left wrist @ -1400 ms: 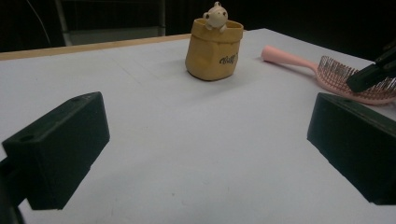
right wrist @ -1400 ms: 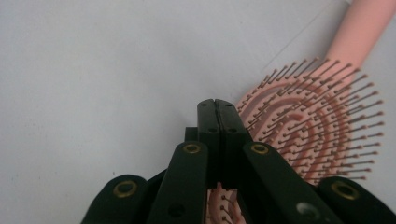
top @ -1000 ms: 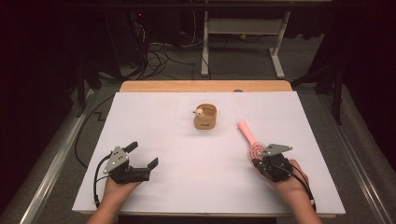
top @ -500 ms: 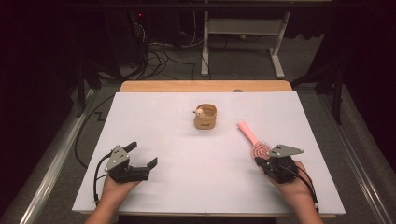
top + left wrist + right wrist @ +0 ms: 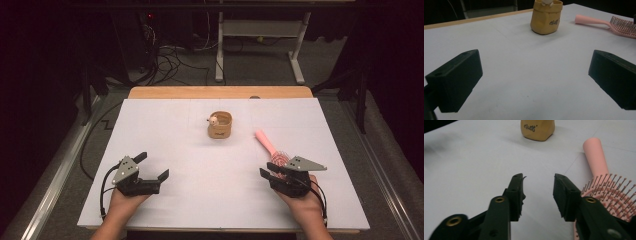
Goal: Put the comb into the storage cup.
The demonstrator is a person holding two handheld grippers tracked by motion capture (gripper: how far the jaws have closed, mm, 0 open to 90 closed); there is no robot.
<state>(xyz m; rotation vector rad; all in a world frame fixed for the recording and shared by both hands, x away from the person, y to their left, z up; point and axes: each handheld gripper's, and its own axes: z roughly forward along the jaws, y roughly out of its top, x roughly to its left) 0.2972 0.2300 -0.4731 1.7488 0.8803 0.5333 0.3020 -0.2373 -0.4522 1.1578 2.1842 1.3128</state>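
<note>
Lying on the white counter (image 5: 165, 125) at the person's right, the pink hairbrush (image 5: 270, 147) points its handle toward the small tan pouch (image 5: 220, 125) mid-counter, its bristled head just beside the right tool (image 5: 272, 172), whose jaws have just been opening and now stand apart with nothing between them, the brush head (image 5: 610, 195) off to one side. Left tool (image 5: 152, 167) rests wide apart over bare counter, well clear of brush and pouch. Judged light and rigid plastic, smooth handle likely a bit slippery, thin springy bristles poor to clamp; best hold looks to be across the handle (image 5: 596, 153) near the neck.
</note>
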